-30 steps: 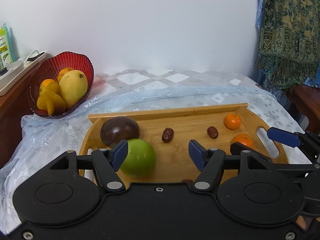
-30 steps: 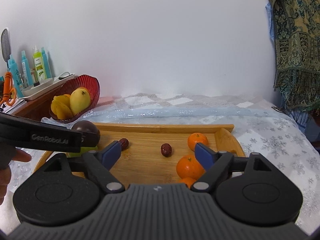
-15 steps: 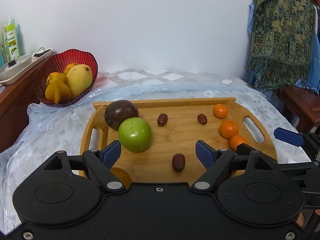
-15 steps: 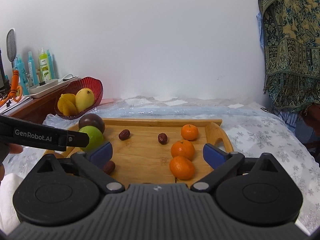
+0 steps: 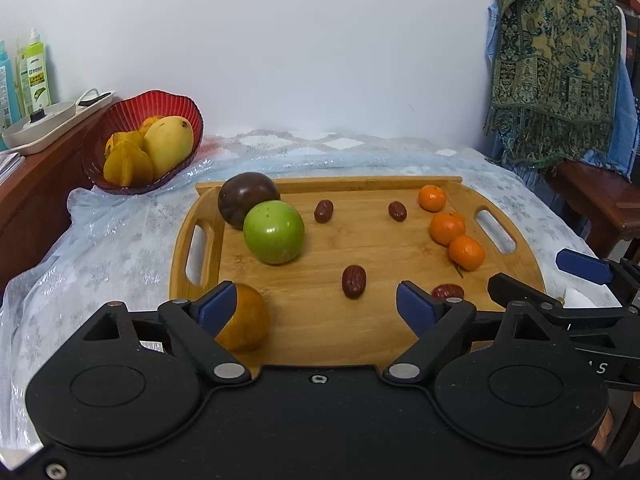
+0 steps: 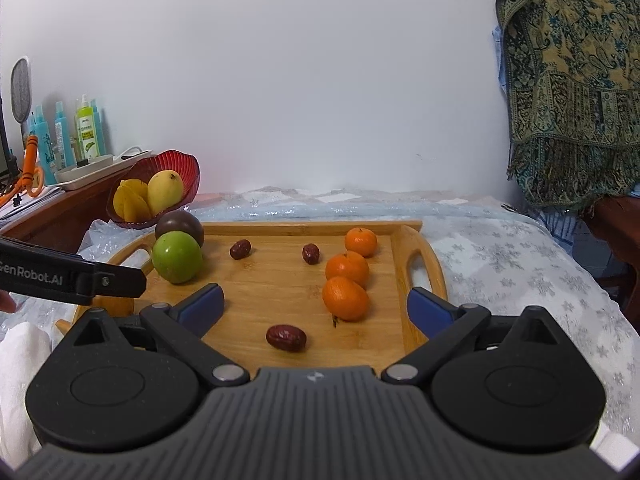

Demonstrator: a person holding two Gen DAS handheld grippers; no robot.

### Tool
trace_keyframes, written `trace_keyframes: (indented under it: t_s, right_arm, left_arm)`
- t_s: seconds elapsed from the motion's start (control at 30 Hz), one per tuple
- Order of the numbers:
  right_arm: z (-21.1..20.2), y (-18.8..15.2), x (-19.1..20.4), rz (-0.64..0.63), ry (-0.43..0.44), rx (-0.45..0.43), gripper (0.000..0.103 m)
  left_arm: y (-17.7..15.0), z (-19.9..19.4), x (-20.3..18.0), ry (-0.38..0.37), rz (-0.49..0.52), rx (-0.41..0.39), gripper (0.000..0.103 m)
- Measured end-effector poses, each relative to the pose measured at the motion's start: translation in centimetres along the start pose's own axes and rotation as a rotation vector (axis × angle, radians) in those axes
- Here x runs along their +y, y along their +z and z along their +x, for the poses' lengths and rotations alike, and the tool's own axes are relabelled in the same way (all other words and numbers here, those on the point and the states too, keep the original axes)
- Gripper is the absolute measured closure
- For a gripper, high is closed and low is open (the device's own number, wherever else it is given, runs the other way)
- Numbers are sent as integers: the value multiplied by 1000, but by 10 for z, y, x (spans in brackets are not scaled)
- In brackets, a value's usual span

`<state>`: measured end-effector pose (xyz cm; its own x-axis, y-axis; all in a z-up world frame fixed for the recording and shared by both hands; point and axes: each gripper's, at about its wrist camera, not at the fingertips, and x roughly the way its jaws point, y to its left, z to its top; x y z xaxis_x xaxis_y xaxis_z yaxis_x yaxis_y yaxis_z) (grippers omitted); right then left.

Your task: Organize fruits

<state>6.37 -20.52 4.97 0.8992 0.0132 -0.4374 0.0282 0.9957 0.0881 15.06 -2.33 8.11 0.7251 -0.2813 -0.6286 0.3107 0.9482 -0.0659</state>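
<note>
"GenRobot.AI" on left claw (image 6: 120, 280)

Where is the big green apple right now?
The green apple sits on the left part of the wooden tray, touching the dark purple fruit behind it, with a red date just to its right.

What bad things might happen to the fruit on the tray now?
1. The green apple and the dark round fruit touch, so nudging one would probably roll the other.
2. The three small oranges sit close together near the tray handle; the open right gripper may bump two while reaching for one.
3. The big orange fruit lies right beside the left gripper's pad; its jaws, opening with nothing between them, could knock it.
</note>
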Motion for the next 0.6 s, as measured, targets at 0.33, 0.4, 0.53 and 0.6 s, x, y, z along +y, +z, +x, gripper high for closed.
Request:
trace_keyframes:
  t_s: [0.33,0.4,0.53,0.6]
  right_arm:
    - [-21,-18,5,-8,-14,-16,0]
    - [-24,-22,7,-8,-22,-13,0]
    - [-29,-28,11,-15,-35,-13,0]
    - [-31,-31,13,-11,-39,-10,0]
  left_arm:
    - [-19,-15,5,9,-21,-11,15]
    - [-24,-17,5,3,-22,-11,15]
    - [-33,-18,5,6,-7,-5,15]
    - [-38,-18,5,9,-5,-2,15]
